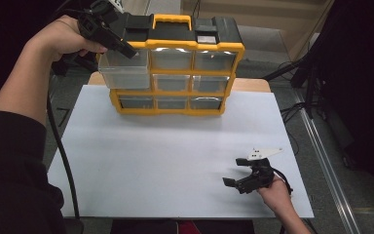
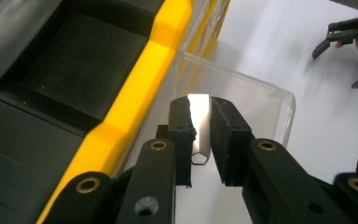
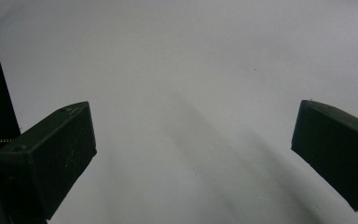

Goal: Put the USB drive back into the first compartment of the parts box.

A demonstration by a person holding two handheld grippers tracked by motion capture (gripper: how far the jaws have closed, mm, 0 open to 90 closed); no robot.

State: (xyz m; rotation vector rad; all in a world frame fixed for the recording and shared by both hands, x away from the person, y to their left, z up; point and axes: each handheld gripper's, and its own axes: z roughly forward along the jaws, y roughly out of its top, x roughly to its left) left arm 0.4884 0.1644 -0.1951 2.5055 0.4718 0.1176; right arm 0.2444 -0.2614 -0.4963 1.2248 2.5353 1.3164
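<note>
A yellow and black parts organizer [image 1: 190,45] with clear drawers stands at the back of the white table [image 1: 175,156]. Its top-left clear drawer [image 1: 124,72] is pulled out. Over that drawer's back end, by the yellow frame [image 2: 140,84], my left gripper [image 1: 130,50] hangs. In the left gripper view its jaws [image 2: 200,105] are shut on a small shiny metal piece [image 2: 199,135] above the drawer's clear wall [image 2: 261,88]. My right gripper [image 1: 233,171] rests low over the table at the front right, wide open and holding nothing [image 3: 193,140]. It also shows far off [image 2: 342,63].
The other drawers [image 1: 171,81] of the organizer are pushed in. A black carry handle area and yellow grip [image 1: 172,20] top the box. The table's right edge [image 1: 292,146] borders a floor with cables and stands [image 1: 297,73].
</note>
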